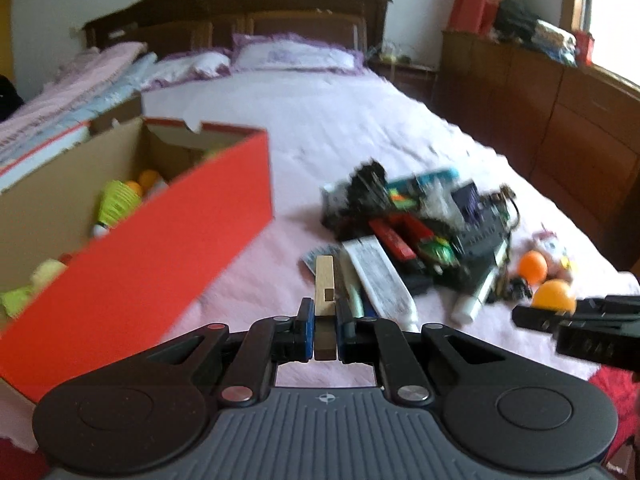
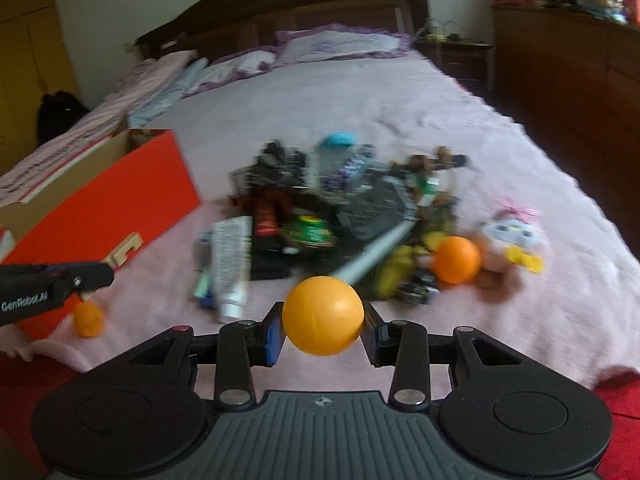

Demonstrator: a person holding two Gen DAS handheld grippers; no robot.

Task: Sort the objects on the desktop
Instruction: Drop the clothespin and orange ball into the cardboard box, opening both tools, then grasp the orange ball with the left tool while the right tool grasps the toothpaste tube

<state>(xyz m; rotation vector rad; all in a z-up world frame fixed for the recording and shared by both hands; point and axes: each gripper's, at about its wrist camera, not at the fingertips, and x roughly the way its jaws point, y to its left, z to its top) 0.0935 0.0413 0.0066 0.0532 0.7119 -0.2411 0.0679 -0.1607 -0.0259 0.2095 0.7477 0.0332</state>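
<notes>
My left gripper (image 1: pixel 324 314) is shut on a pale notched wooden piece (image 1: pixel 325 280), which sticks forward from the jaws above the pink bedspread. A red cardboard box (image 1: pixel 160 252) stands open at the left, with yellow-green shuttlecocks (image 1: pixel 114 204) and orange balls inside. My right gripper (image 2: pixel 322 322) is shut on an orange ball (image 2: pixel 320 304), held above the bed in front of a pile of mixed objects (image 2: pixel 340 208). In the right wrist view the left gripper's fingers (image 2: pixel 72 278) show at the left edge, next to the box (image 2: pixel 112 208).
In the pile lie a white tube (image 2: pixel 230 264), a second orange ball (image 2: pixel 456 259), a plush toy (image 2: pixel 508 236) and dark electronic parts. A small orange object (image 2: pixel 88 320) sits by the box corner. Pillows and a wooden headboard are behind, wooden cabinets on the right.
</notes>
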